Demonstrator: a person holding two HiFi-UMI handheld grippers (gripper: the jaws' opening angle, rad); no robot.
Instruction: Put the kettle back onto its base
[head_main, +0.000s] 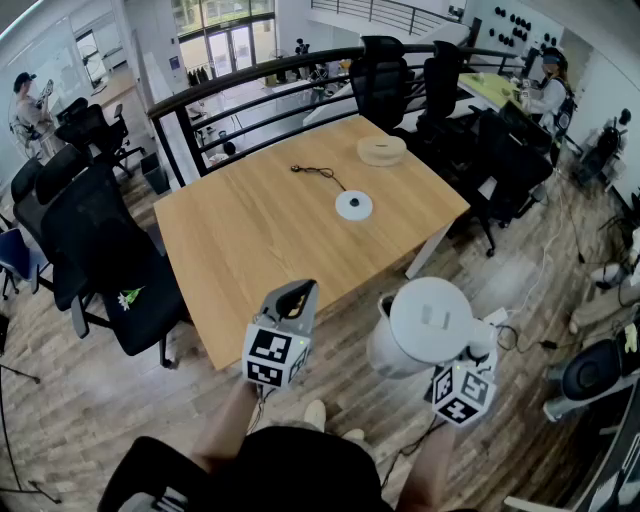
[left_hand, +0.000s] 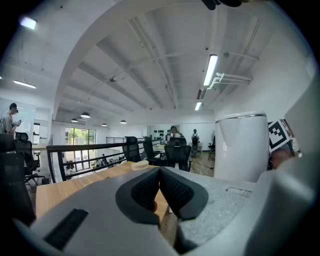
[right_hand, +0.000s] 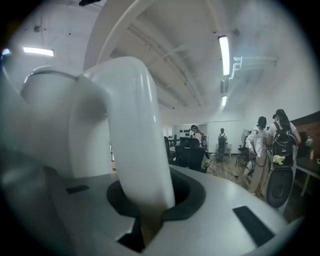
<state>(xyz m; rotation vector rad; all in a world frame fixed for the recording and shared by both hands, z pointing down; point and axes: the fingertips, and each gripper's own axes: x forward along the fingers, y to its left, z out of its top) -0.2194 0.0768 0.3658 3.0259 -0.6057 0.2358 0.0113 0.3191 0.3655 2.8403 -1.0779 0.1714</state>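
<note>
My right gripper (right_hand: 147, 202) clamps the white plastic kettle (head_main: 425, 325) by its handle, my left gripper (left_hand: 159, 189) pinched together and empty. Hanging tilt could mis-seat it on the round white base (head_main: 353, 205).

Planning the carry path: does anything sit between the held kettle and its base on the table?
Nothing visible does. Only bare table lies between the kettle and the base; the cord and the round wooden piece lie beyond it.

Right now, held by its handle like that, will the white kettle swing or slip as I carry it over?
It will probably tend to tilt: the right hand-held gripper pinches only the handle, with the kettle body hanging off to one side. The glossy handle may slip.
</note>
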